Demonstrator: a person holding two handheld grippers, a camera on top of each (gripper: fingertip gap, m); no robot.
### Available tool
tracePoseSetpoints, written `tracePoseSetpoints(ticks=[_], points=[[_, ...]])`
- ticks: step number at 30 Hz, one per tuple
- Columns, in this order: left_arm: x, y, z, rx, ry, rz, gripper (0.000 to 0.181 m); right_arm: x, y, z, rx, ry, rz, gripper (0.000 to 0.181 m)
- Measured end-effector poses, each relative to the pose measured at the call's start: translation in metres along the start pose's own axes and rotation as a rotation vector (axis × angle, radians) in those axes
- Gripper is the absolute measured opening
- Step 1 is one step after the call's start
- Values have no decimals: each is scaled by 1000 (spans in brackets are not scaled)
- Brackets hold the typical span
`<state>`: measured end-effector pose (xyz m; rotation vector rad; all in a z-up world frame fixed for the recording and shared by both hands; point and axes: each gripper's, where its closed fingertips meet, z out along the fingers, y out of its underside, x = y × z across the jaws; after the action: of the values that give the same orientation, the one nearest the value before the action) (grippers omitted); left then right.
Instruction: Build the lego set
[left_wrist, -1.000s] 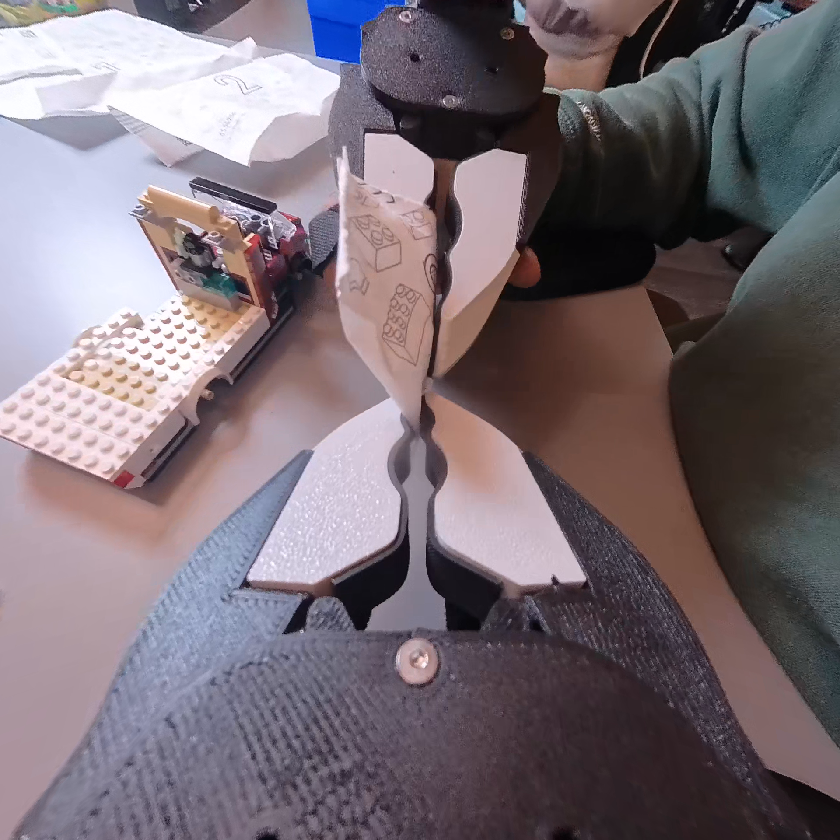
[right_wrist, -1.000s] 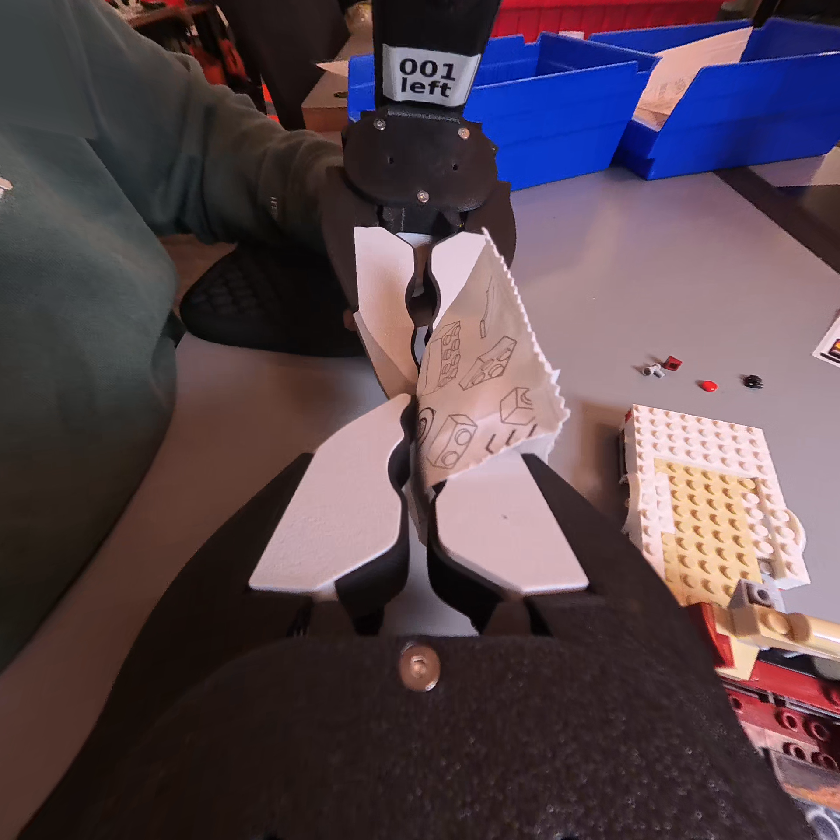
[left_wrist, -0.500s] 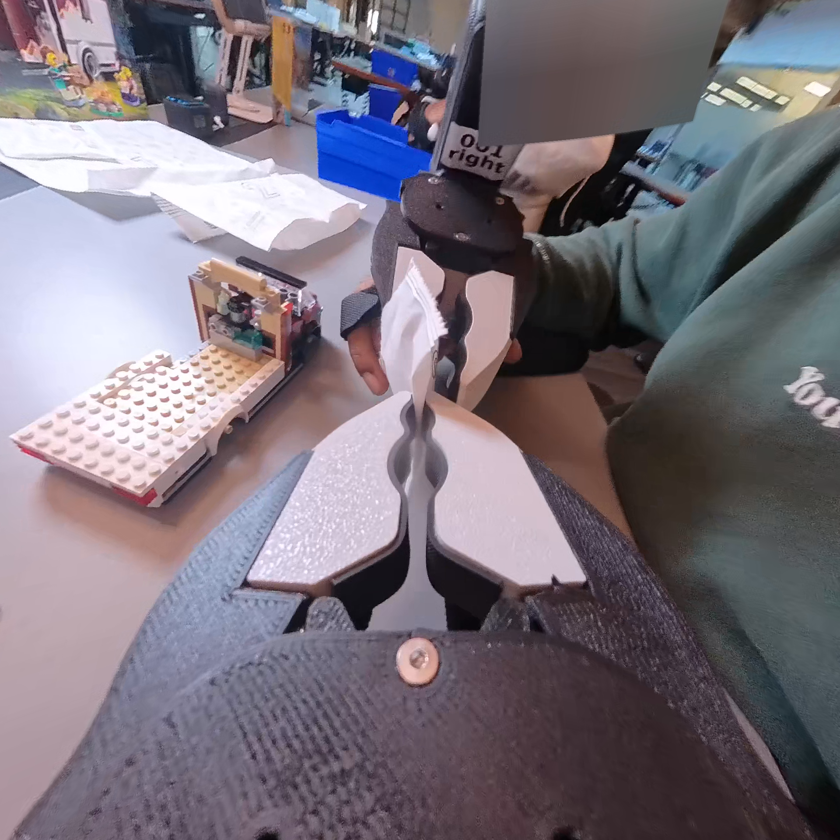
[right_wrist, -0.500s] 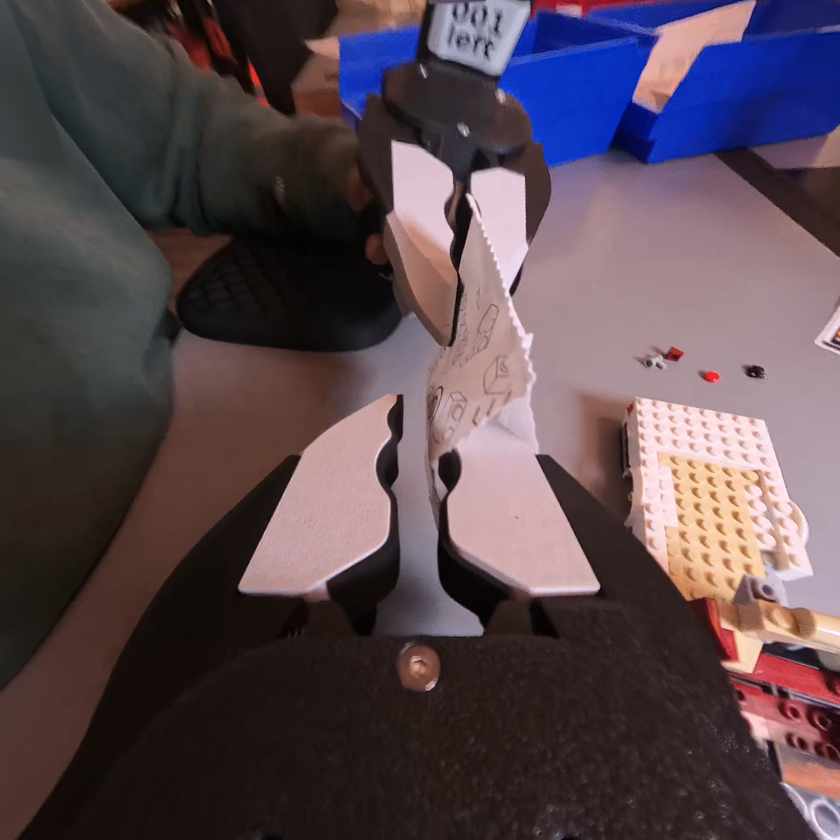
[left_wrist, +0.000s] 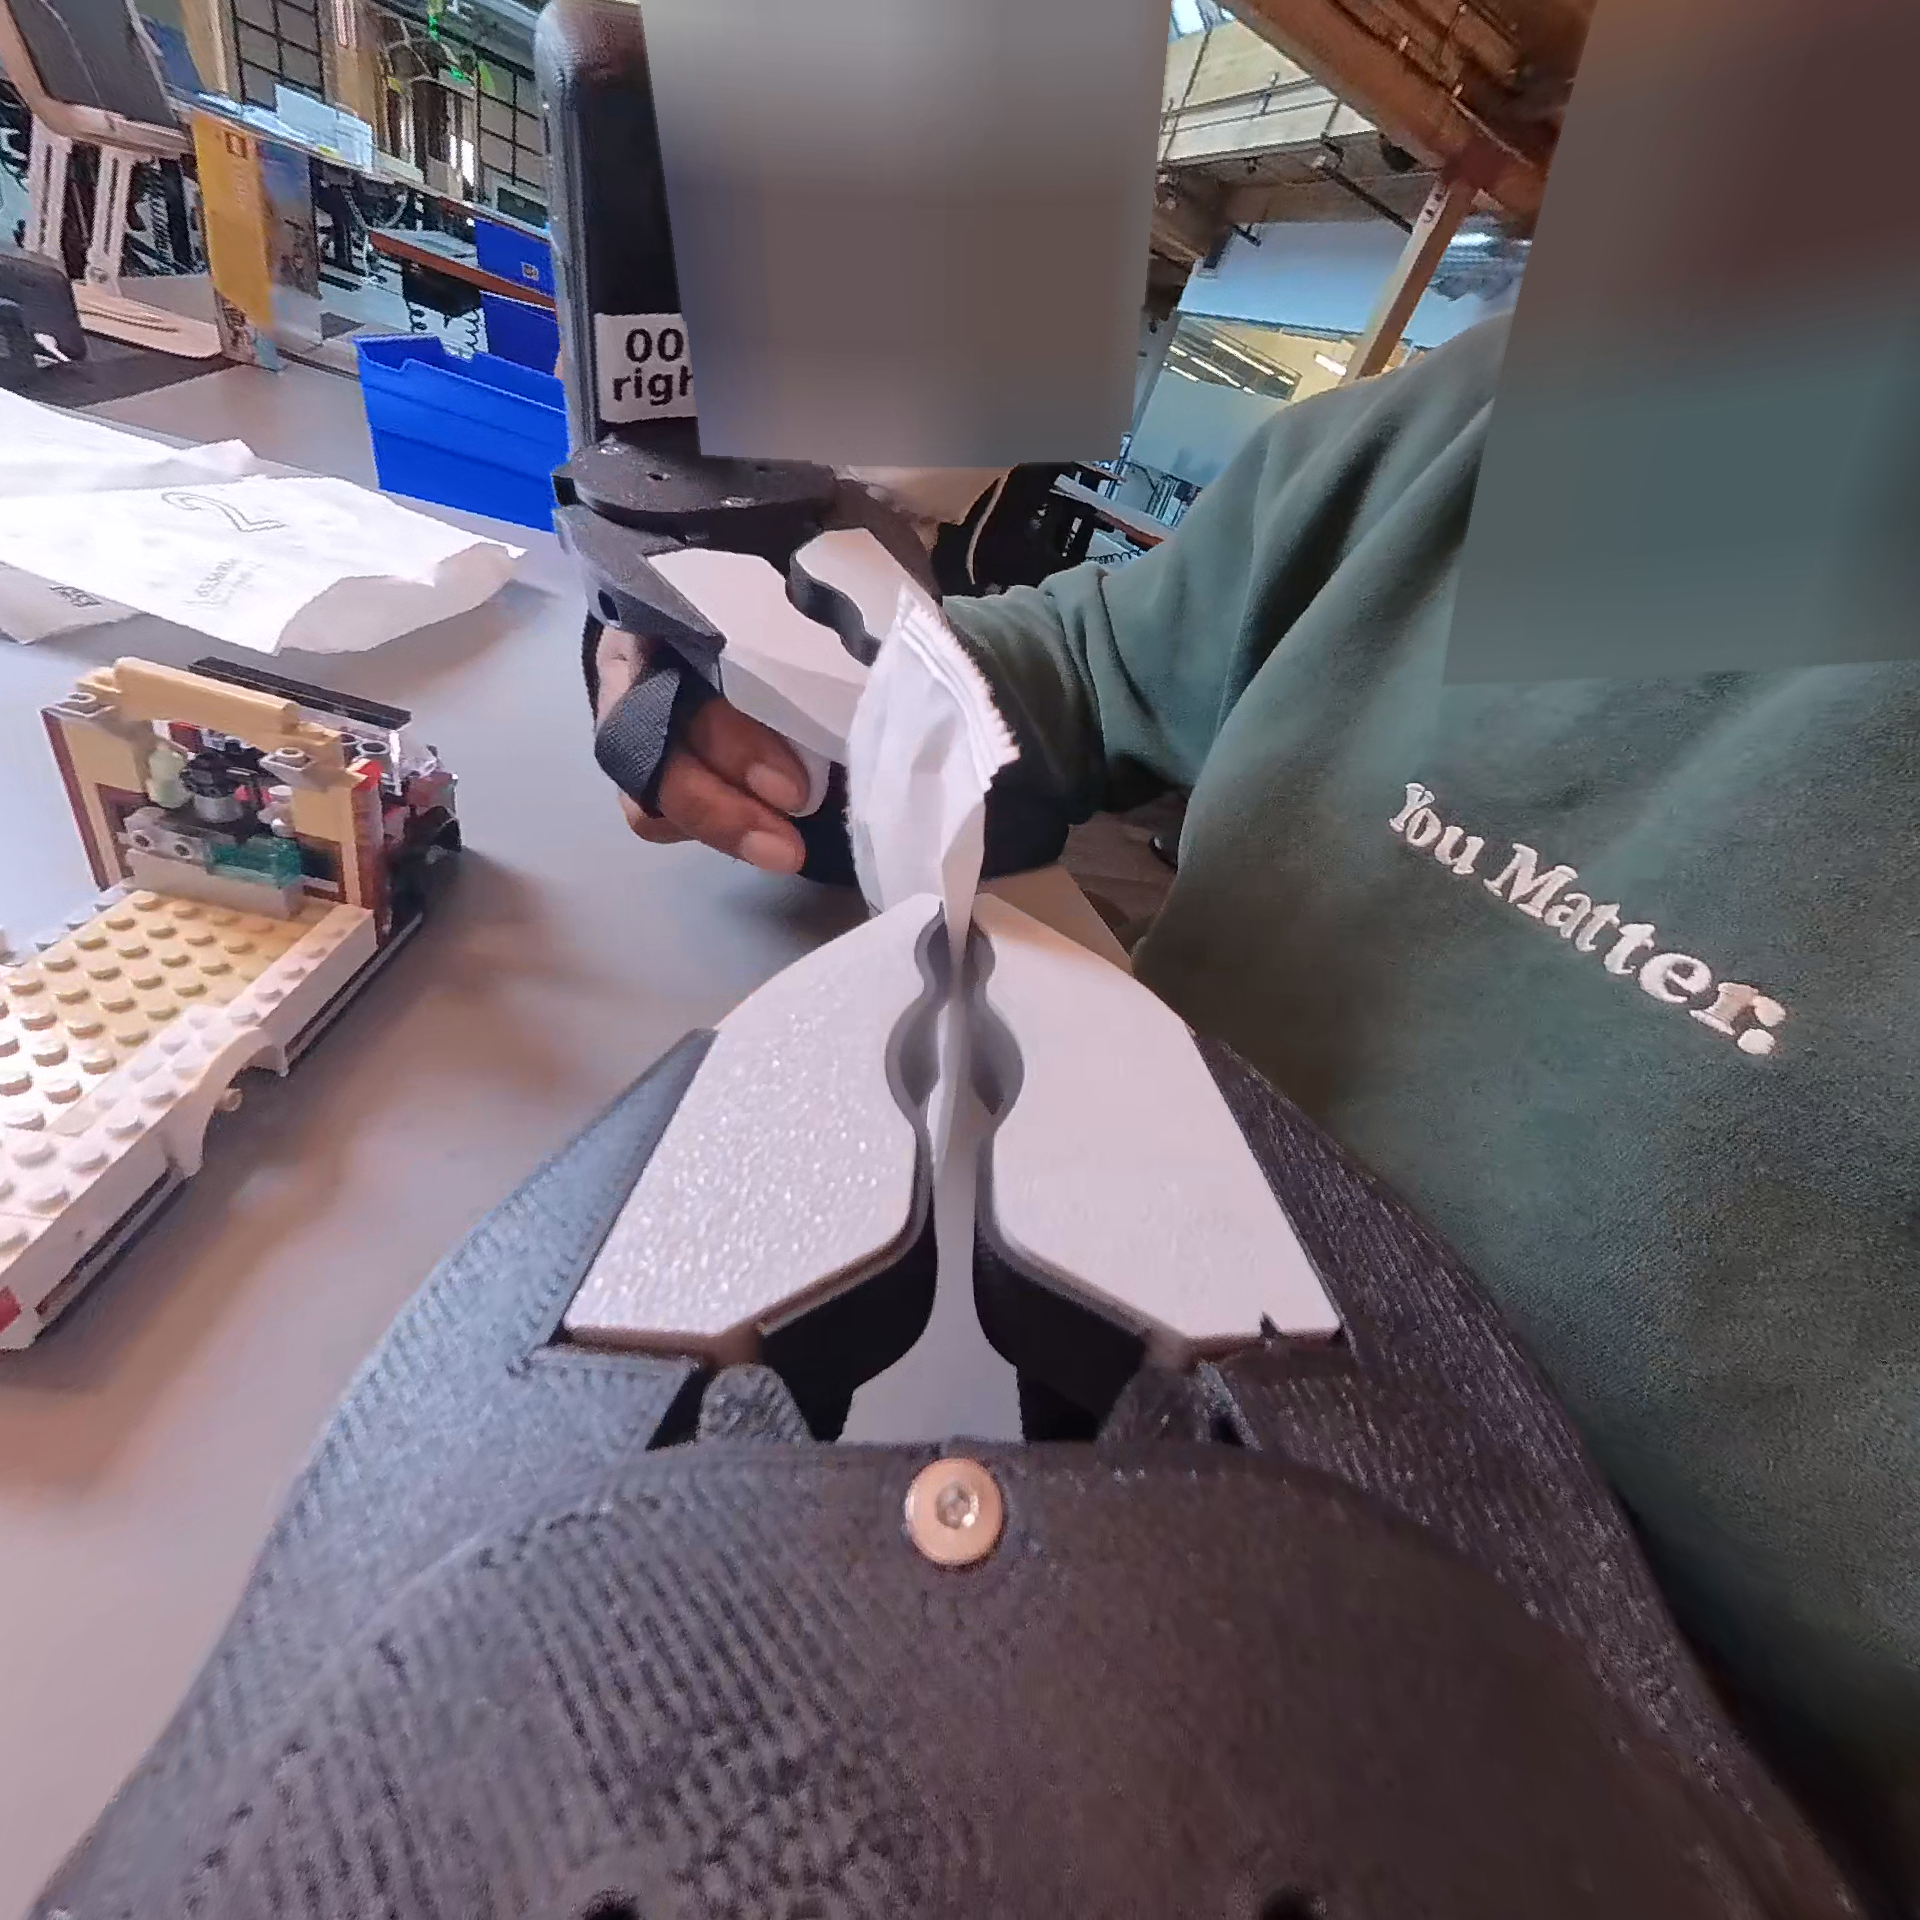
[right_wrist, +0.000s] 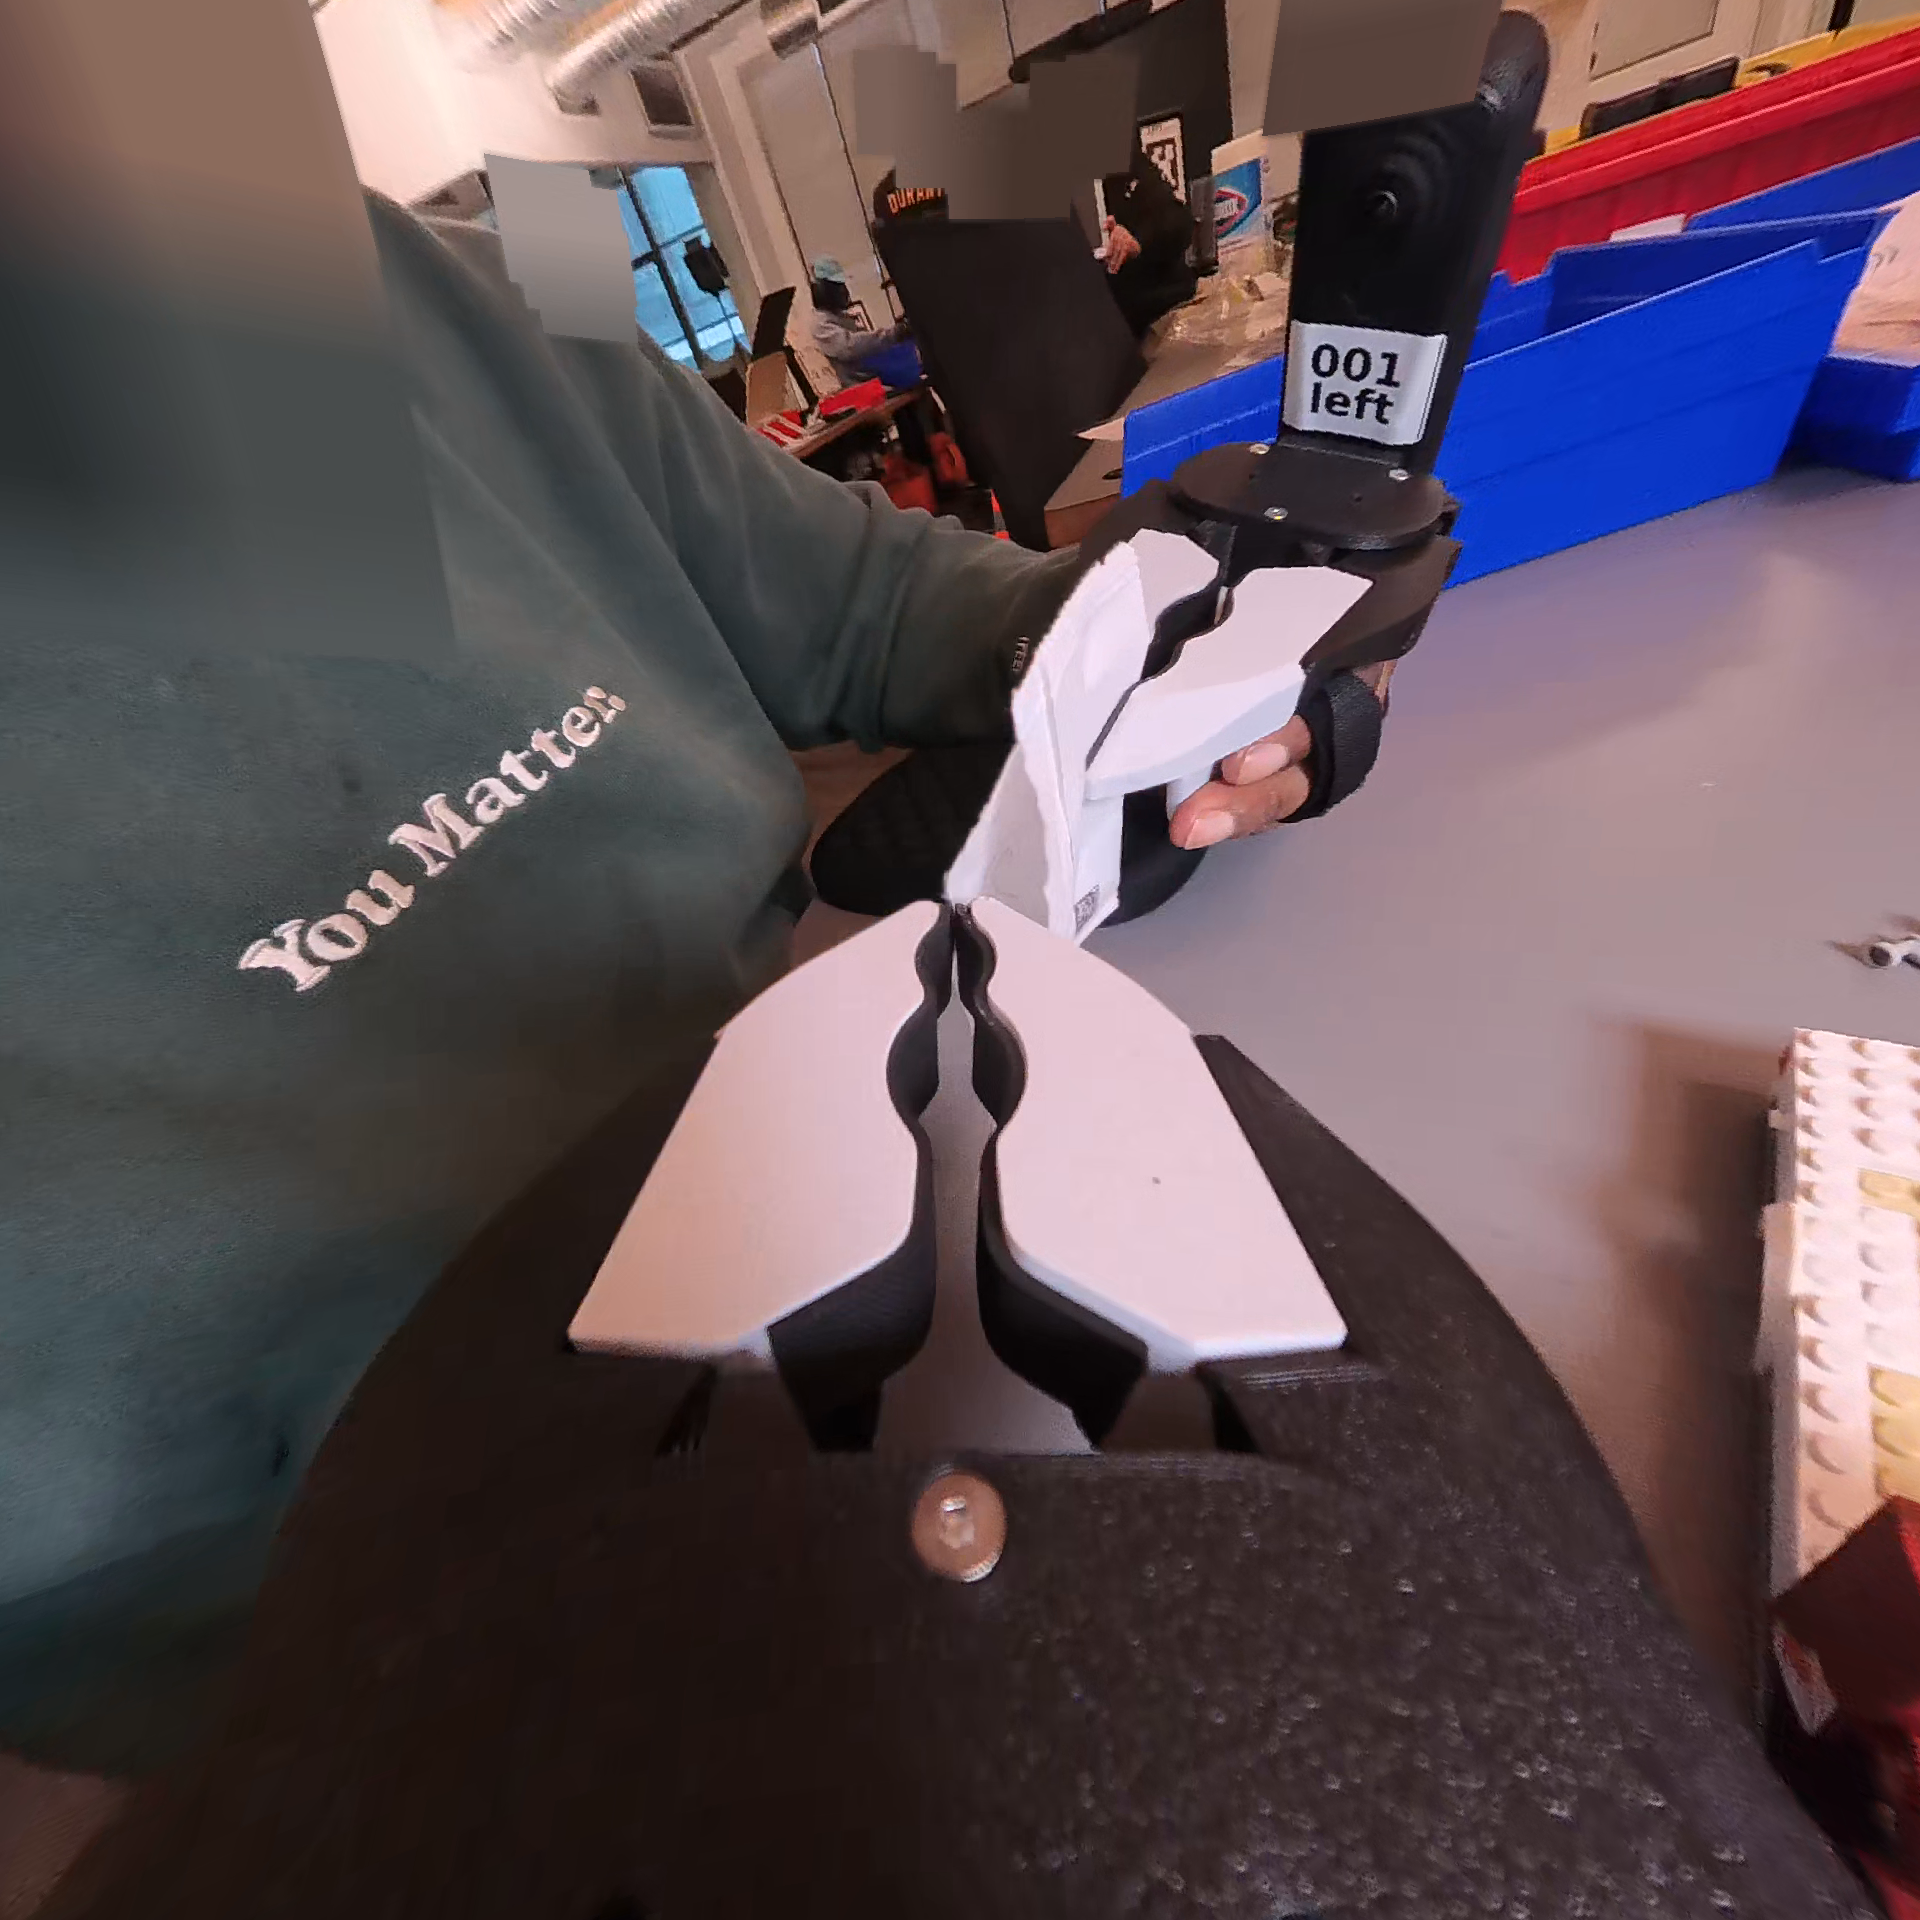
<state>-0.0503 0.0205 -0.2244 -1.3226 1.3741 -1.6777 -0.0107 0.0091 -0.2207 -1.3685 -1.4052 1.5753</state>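
Note:
A small white paper bag (left_wrist: 920, 769) hangs in the air between my two grippers. My left gripper (left_wrist: 956, 920) is shut on one end of it, and the paper runs down into the gap between its fingers. My right gripper (right_wrist: 954, 914) is shut, its tips pinching a corner of the bag (right_wrist: 1049, 790). Each gripper shows in the other's view, the right one (left_wrist: 831, 717) and the left one (right_wrist: 1107, 764). The partly built lego model (left_wrist: 187, 935), with a white and tan studded plate and a walled end, sits on the grey table; its edge shows at the right of the right wrist view (right_wrist: 1849, 1247).
The person in a green sweater (left_wrist: 1558, 1039) is close behind both grippers. Empty white paper bags (left_wrist: 239, 561) and a blue bin (left_wrist: 457, 436) lie at the back. More blue bins (right_wrist: 1621, 395) and small loose pieces (right_wrist: 1886, 951) show in the right wrist view. The partly built lego model (left_wrist: 187, 935) is about 20 cm from both grippers' fingertips.
Both grippers rose and tilted up toward the person, carrying the bag. The right gripper opened slightly half a second ago and has closed again on the bag. The bag's printed side has turned away.

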Motion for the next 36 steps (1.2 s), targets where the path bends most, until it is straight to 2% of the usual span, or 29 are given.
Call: tracePoseSetpoints(ticks=[4,12,17,22,31,36], points=[[-1,-3,-4,10,-4,2,0,4,-4,-6,22,14,12,0],[-3,-2,-2,8,-16,-4,0,23,0,1,-51,212,-124,0],[-8,1,7,-5,-61,-13,0,32,6,13,-124,341,-263,0],[-22,-1,12,-8,-186,-16,1,46,10,19,-153,468,-360,0],[-35,0,9,-71,-348,87,4,55,15,26,-196,532,-338,21],[-35,6,9,-141,-368,119,4,54,19,29,-226,526,-303,26]])
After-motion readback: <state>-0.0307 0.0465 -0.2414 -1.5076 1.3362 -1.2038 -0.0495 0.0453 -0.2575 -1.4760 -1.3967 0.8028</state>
